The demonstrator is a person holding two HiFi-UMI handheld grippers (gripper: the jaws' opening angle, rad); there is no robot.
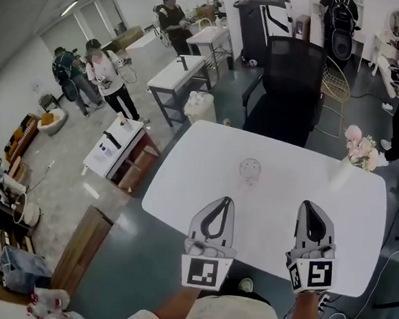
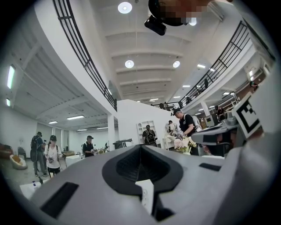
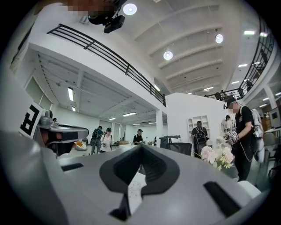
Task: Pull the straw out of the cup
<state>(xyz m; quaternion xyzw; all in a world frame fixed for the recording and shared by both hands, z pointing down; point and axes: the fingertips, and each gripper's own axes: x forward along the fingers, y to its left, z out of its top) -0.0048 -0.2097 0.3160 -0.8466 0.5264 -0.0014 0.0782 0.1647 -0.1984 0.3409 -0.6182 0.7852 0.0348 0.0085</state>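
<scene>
The left tongs (image 1: 227,201) and right tongs (image 1: 307,204) are held side by side over the near edge of the counter (image 1: 184,182), each pointing level toward its far edge. A marker cube is carried at the rear of each. In the left gripper view the left tongs (image 2: 140,146) are seen clenched, the tips meeting with nothing gripped between them. In the right gripper view the right tongs (image 3: 141,146) are likewise pressed together at the tips and empty.

The counter is white, with rounded corners. A black chair (image 1: 287,93) is set just beyond its far edge. Pale pink flowers (image 1: 360,149) are placed at the counter's far right corner; they are also caught in the left gripper view (image 2: 184,143) and the right gripper view (image 3: 217,157).

A clear cup (image 1: 250,170) is stood upright near the middle of the counter, ahead of both tongs and well apart from them, slightly nearer the left pair's line. The straw cannot be made out in the cup at this size.

Off the counter's far left side, several people (image 1: 102,79) are seen standing among other furniture.
</scene>
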